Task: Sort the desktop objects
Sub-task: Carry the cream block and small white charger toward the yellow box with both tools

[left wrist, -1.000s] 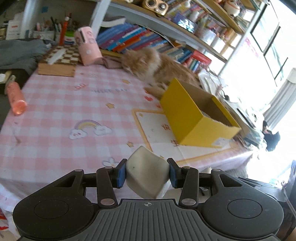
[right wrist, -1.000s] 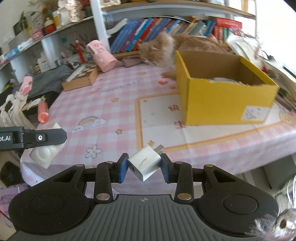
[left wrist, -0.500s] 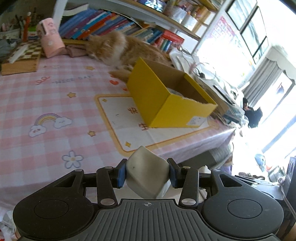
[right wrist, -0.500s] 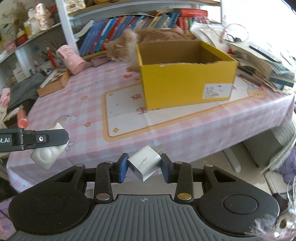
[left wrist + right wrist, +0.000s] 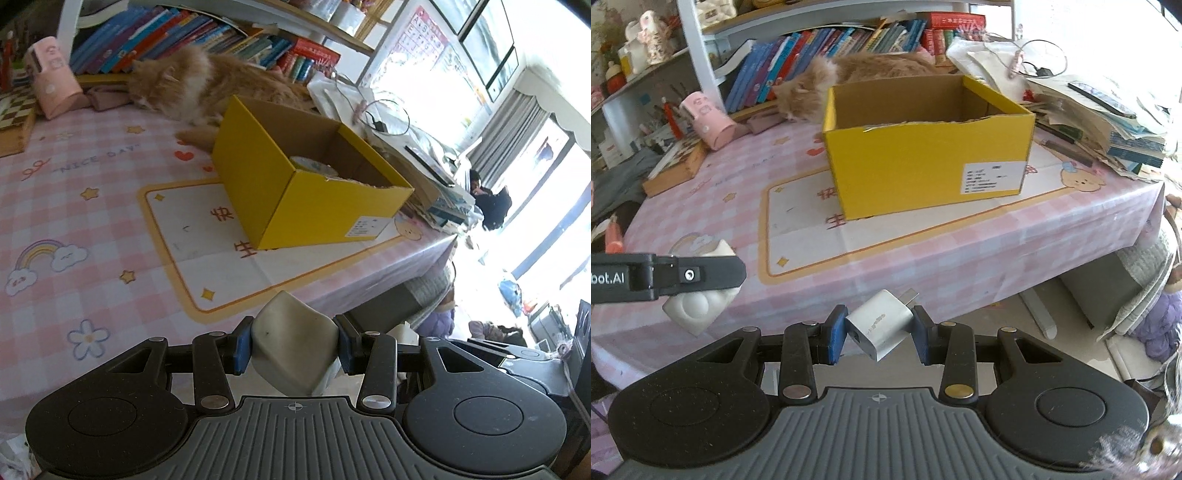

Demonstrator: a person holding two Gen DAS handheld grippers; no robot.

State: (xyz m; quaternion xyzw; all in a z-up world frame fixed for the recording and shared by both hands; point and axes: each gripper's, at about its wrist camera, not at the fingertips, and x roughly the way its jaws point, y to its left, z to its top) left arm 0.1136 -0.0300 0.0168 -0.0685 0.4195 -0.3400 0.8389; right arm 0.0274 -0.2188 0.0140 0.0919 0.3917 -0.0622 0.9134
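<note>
Pink checked tablecloth (image 5: 92,206) covers the table, with bookshelves (image 5: 849,33) behind it and a bright window off to one side. Near the table's front edge stands the open yellow box (image 5: 923,162); a round item shows inside it in the left wrist view, though what it is cannot be told. An orange cat (image 5: 192,85) lies just behind the box, and a paper pile (image 5: 1100,107) crowds its far side. Bare cloth stretches between the box and the front edge. Left gripper (image 5: 294,345) pinches a whitish rubbery block (image 5: 291,350), held just off the table edge. Right gripper (image 5: 879,334) pinches a silver charger plug (image 5: 877,323), tilted, also in front of the edge.
</note>
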